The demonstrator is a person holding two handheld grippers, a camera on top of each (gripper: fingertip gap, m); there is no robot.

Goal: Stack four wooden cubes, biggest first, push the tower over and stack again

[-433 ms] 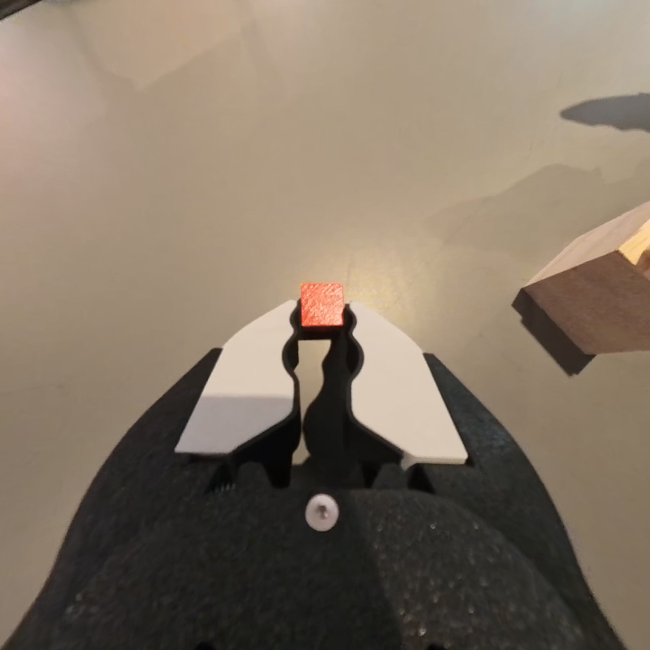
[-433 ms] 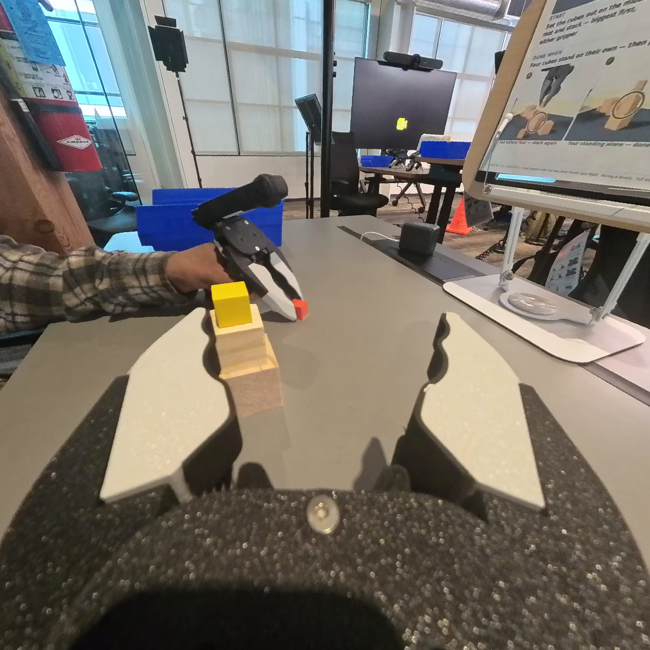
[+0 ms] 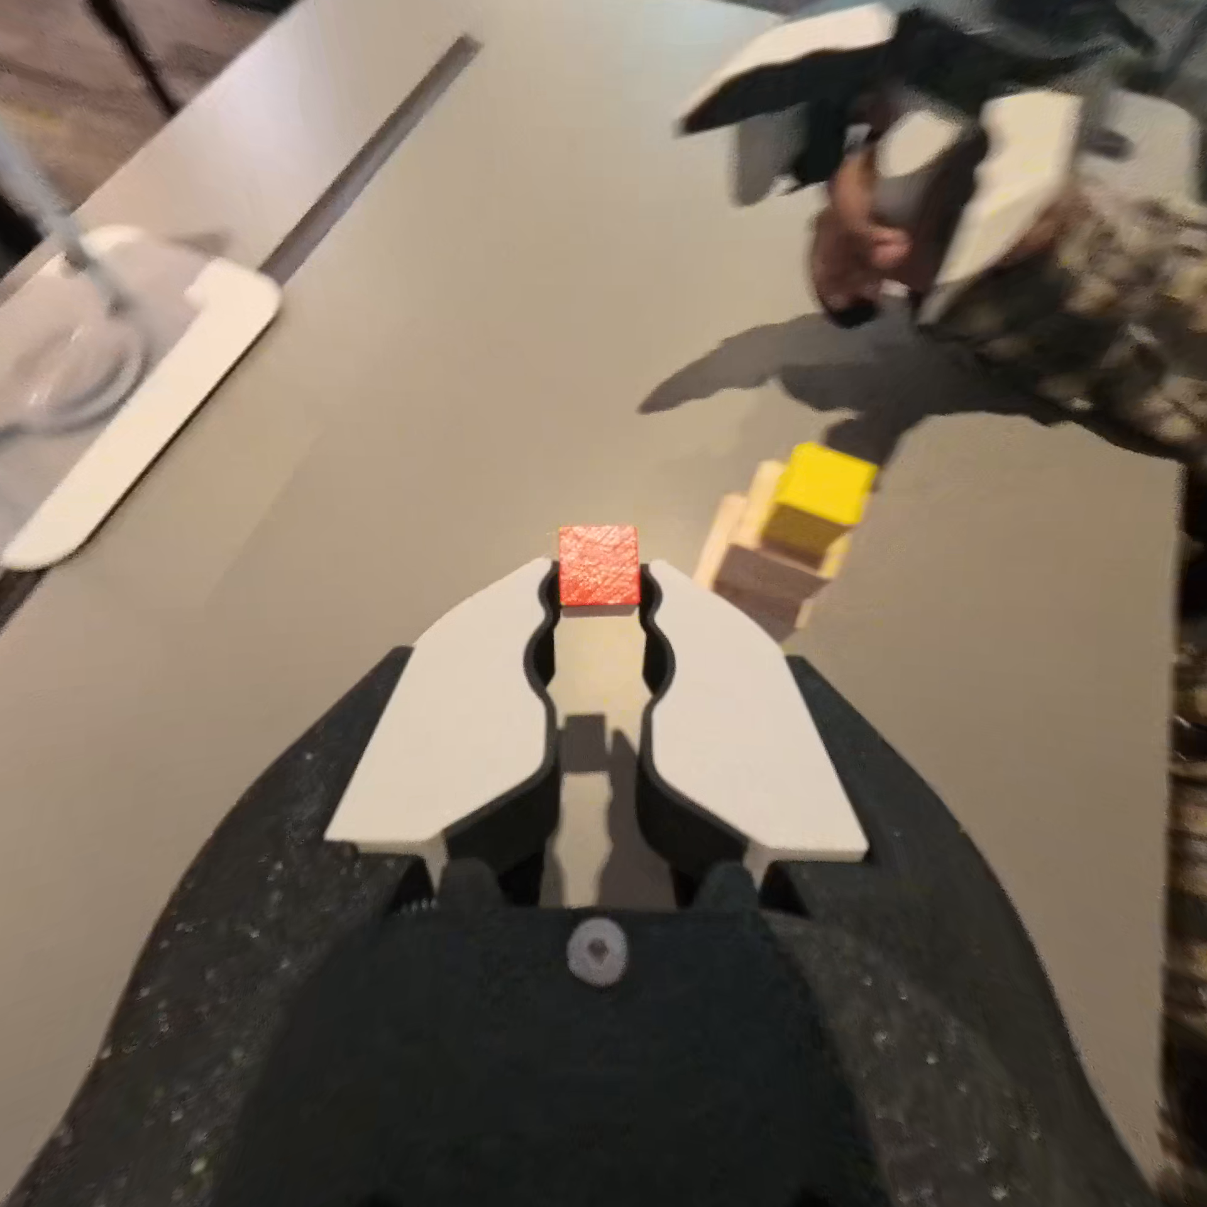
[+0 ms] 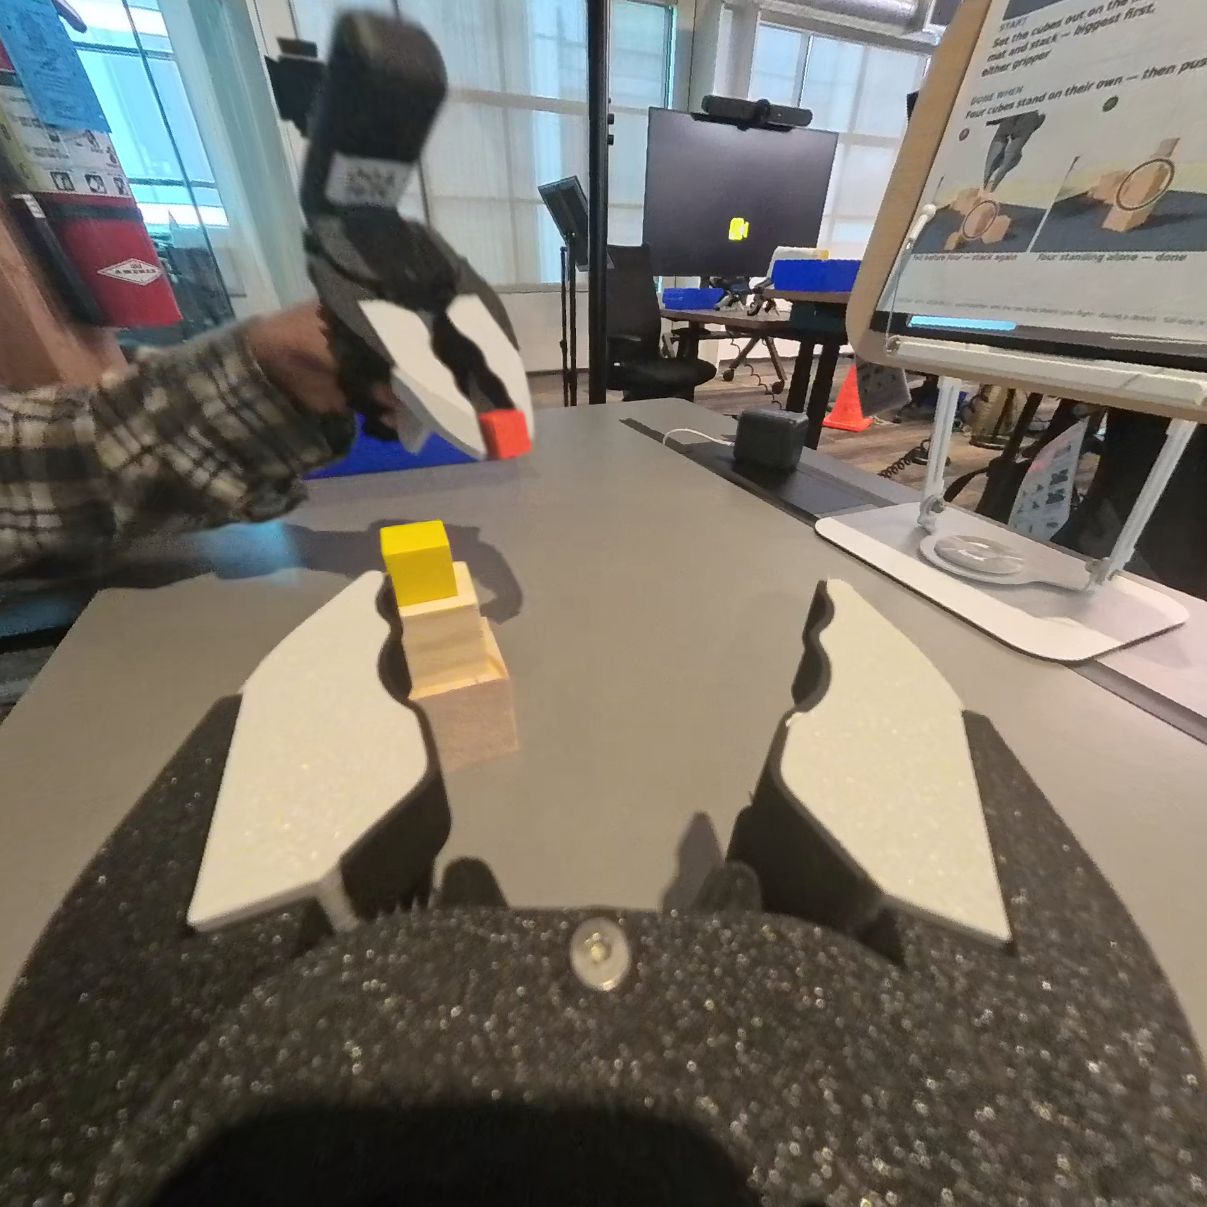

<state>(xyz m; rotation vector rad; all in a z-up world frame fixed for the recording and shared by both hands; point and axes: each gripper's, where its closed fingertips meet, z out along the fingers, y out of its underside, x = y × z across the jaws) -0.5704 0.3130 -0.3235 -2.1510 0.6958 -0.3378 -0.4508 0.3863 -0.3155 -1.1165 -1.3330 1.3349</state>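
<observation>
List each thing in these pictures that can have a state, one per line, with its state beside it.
left tongs: shut on the red cube, held in the air
red cube: gripped, off the table
right tongs: open, empty
yellow cube: top of the stack, free
middle wooden cube: stacked, under the yellow cube
largest wooden cube: on the table, base of the stack

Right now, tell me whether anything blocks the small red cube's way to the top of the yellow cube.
Nothing visible does. The left gripper holds the small red wooden cube in the air above the stack; the yellow cube's top is bare, and the open right gripper sits aside.
</observation>
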